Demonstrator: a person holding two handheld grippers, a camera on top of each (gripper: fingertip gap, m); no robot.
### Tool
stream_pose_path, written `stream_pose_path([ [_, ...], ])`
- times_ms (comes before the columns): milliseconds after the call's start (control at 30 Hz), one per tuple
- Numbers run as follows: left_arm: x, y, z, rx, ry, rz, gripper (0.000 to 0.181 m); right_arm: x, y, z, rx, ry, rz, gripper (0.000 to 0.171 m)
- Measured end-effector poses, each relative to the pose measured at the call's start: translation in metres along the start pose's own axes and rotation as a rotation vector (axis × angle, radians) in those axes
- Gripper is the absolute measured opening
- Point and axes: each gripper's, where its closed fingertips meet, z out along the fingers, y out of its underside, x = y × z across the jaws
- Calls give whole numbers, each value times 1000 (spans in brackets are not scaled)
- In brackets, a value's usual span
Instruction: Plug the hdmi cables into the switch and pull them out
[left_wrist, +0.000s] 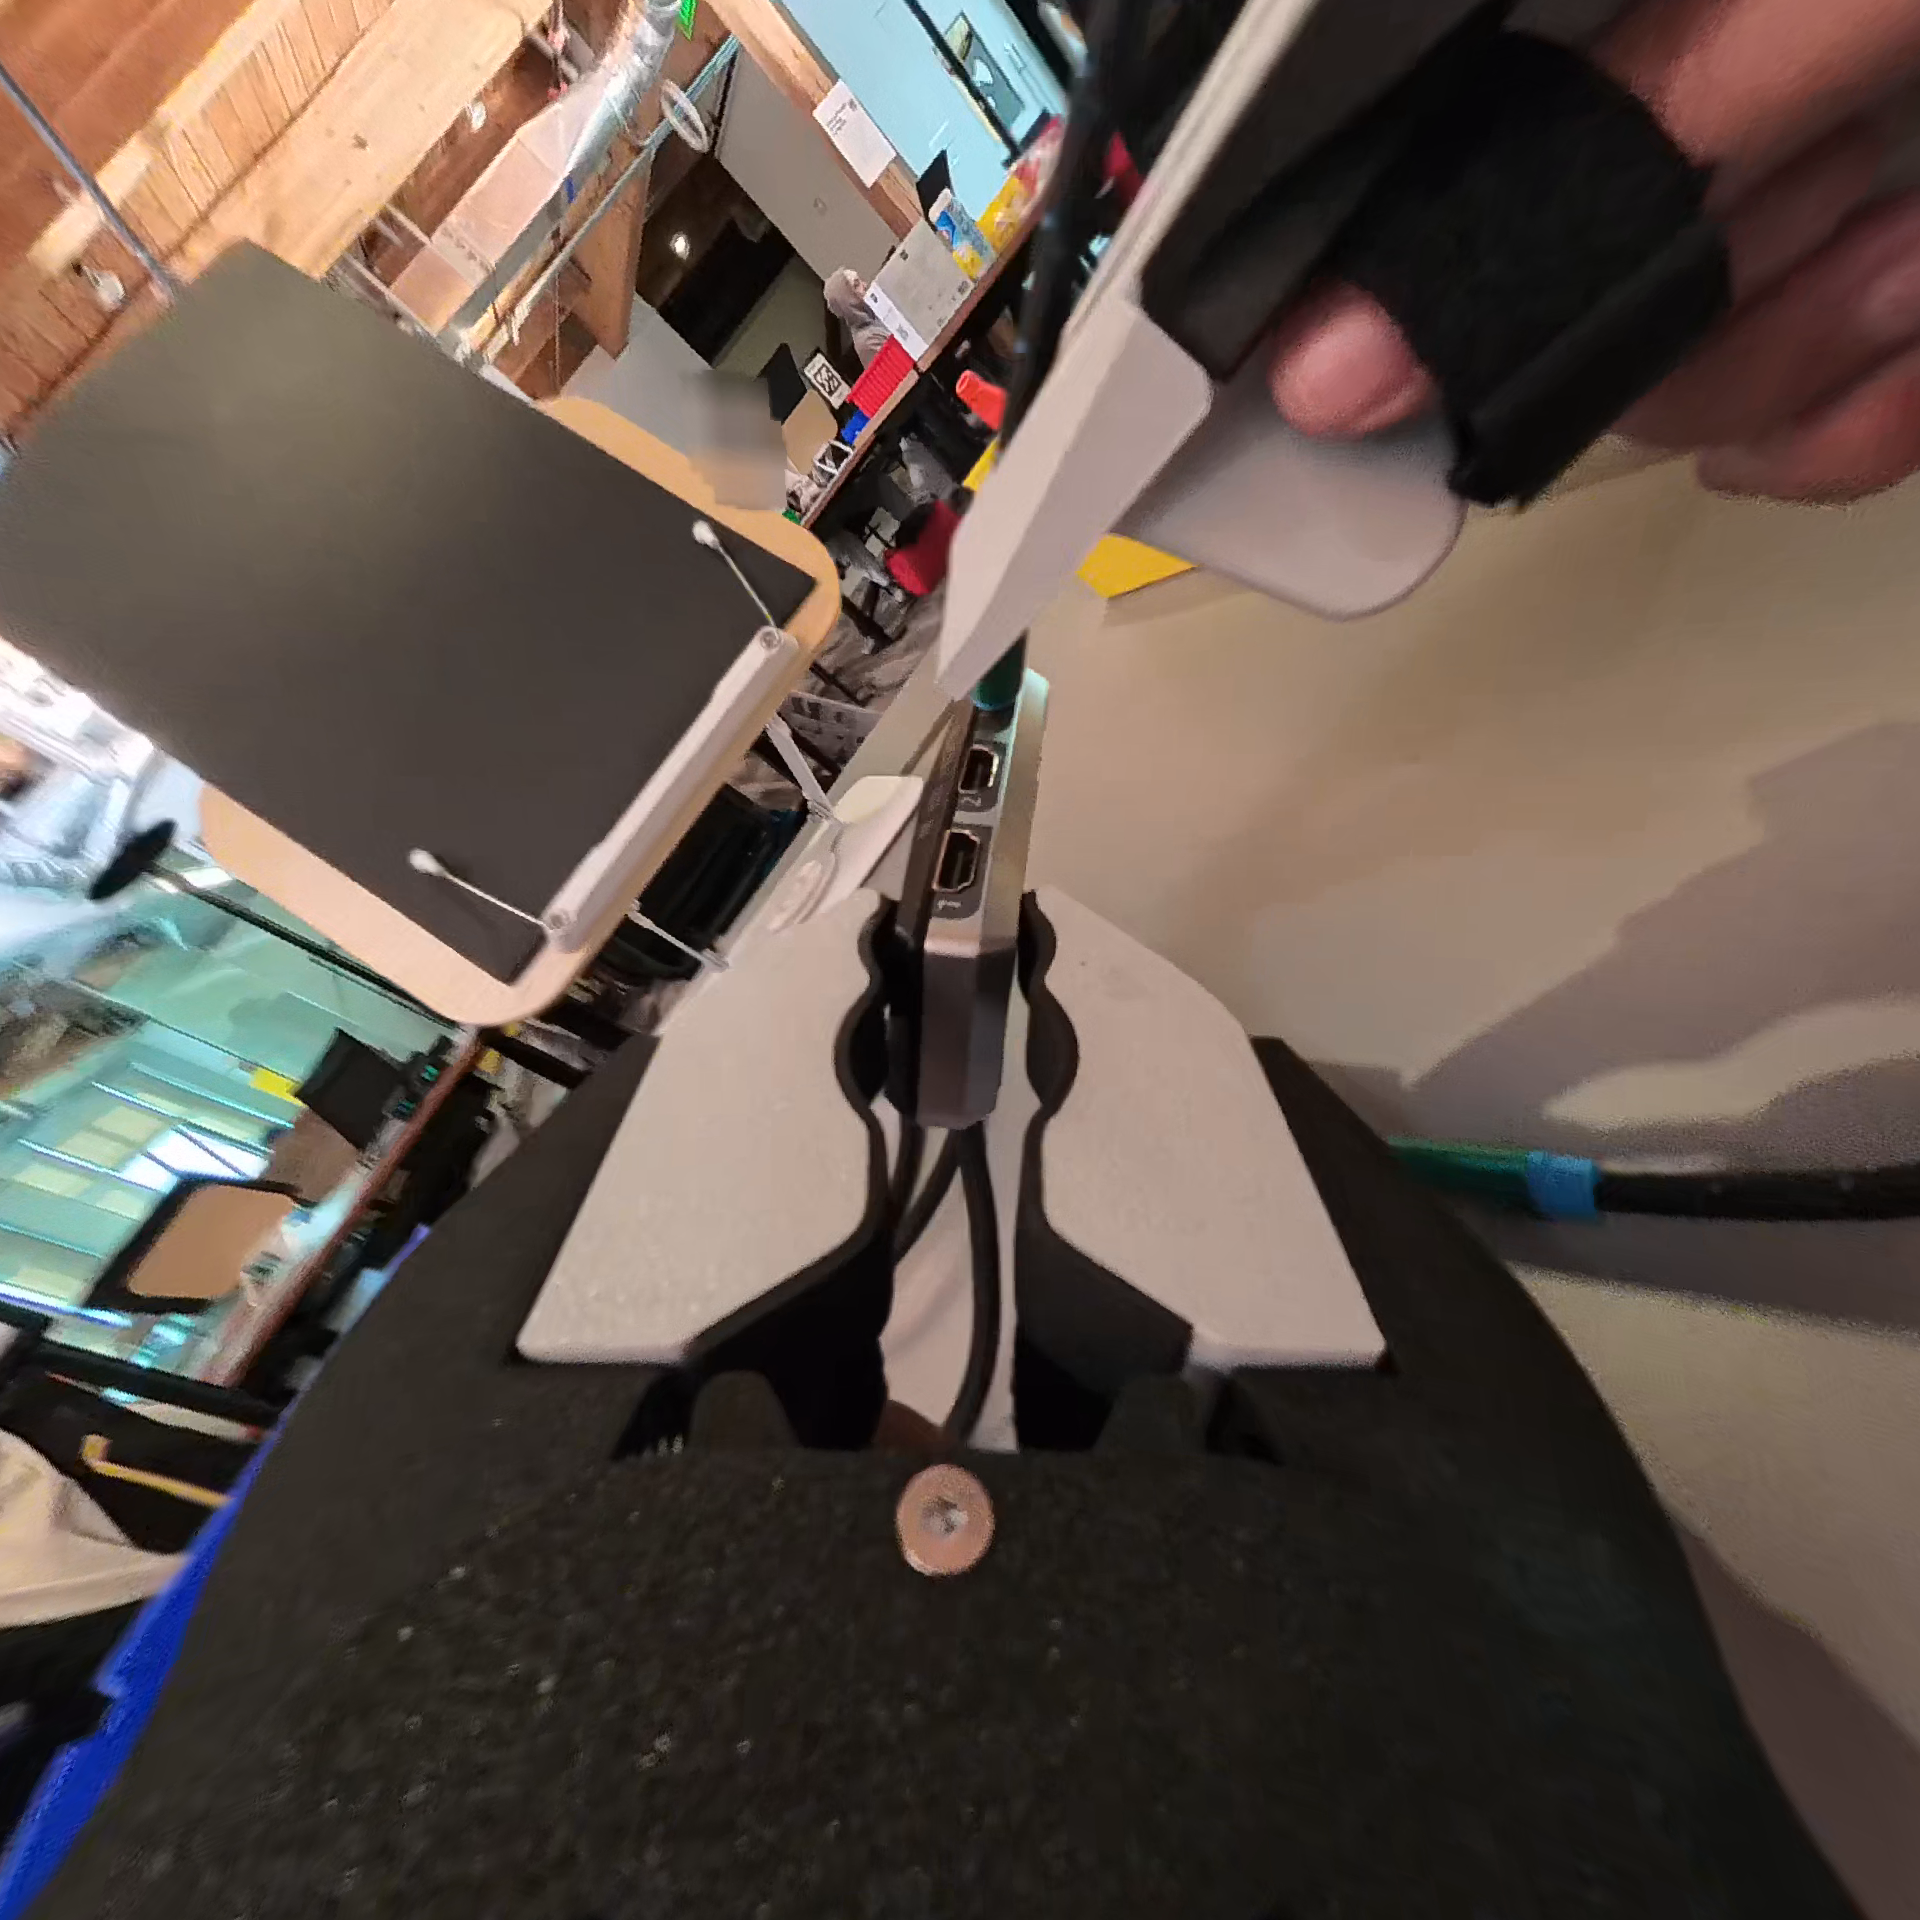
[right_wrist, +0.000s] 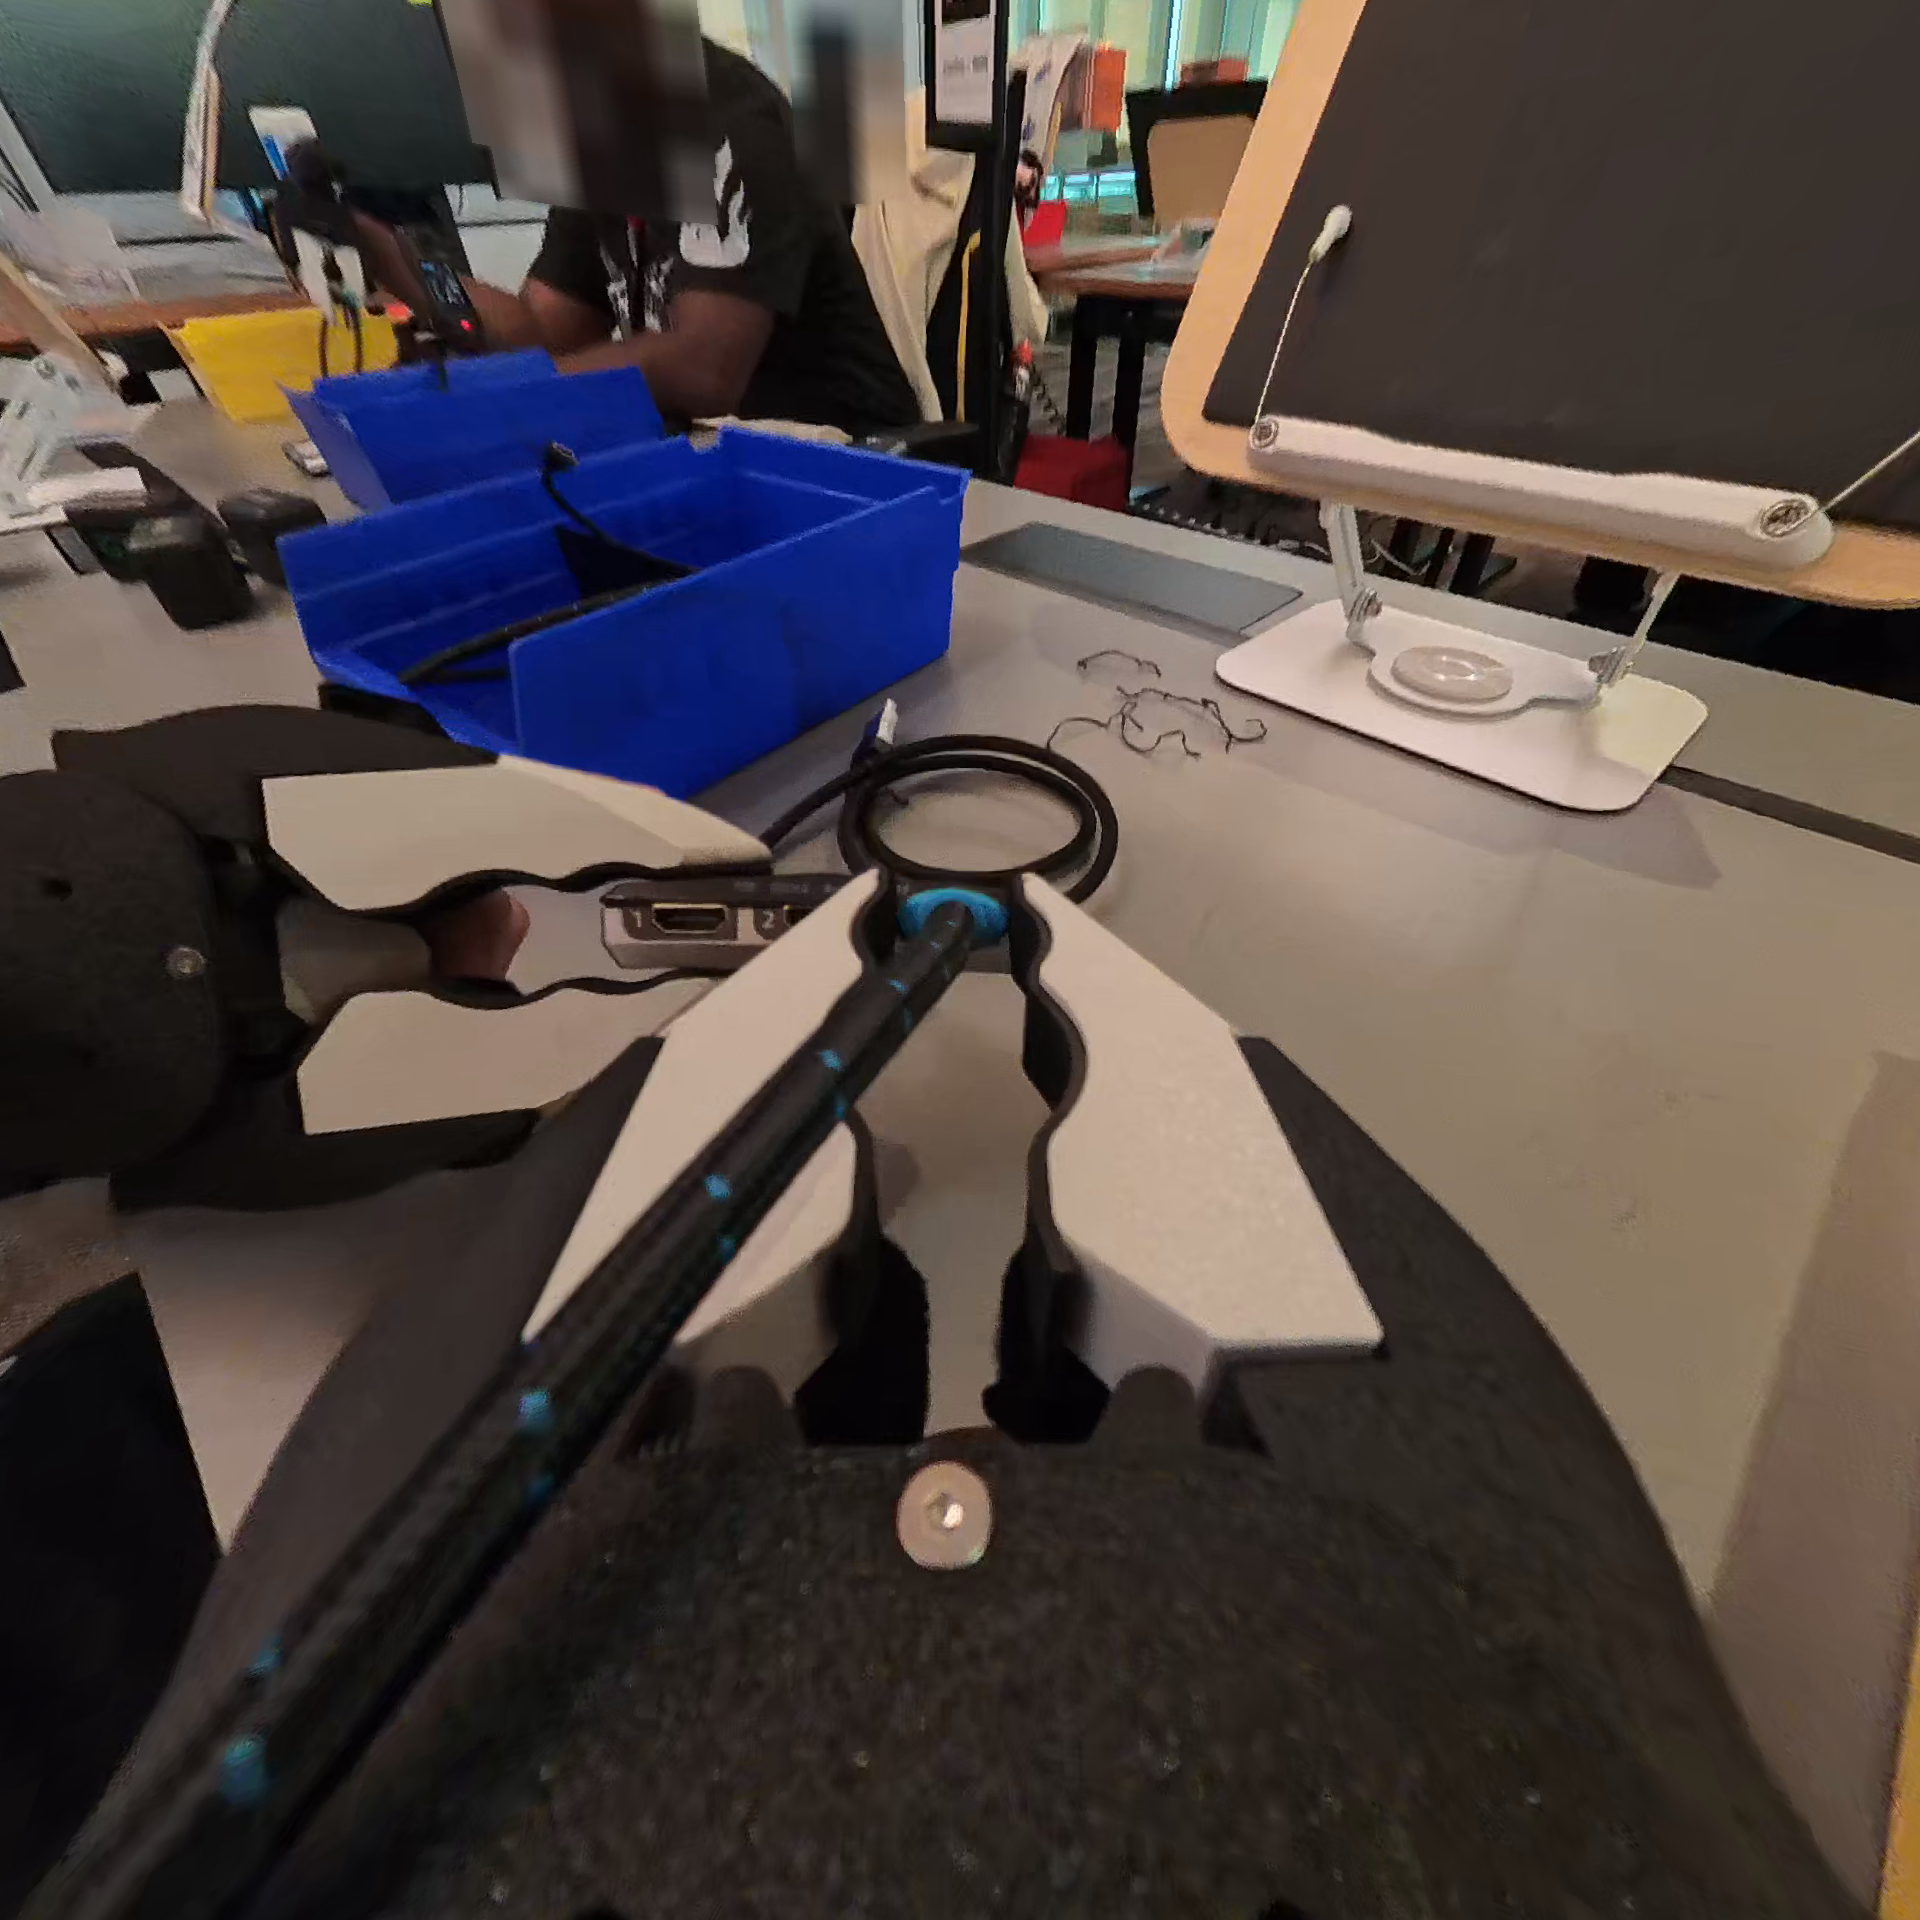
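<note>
Left gripper (left_wrist: 951, 935) clamps the HDMI switch (left_wrist: 961, 904); right gripper (right_wrist: 940, 920) pinches the blue-collared HDMI plug (right_wrist: 935, 920) at the switch

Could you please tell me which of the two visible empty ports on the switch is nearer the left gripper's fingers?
The larger-looking port on the switch, right beside the left gripper; the other port lies farther along.

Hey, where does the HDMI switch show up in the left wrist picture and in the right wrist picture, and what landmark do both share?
Left wrist view: the HDMI switch sits at centre, clamped between the left gripper fingers, ports facing right.
Right wrist view: the switch lies left of centre on the table, held from the left by the left gripper.
Shared landmark: the tilted black board on its white stand.
</note>
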Motion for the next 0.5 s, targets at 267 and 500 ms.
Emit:
stream_pose_path([
  [267,6,-7,-7,-125,248,-987,65,13,5,-12,49,47,65,20],
  [500,15,3,0,-143,260,-1195,47,9,17,-13,42,109,104,20],
])
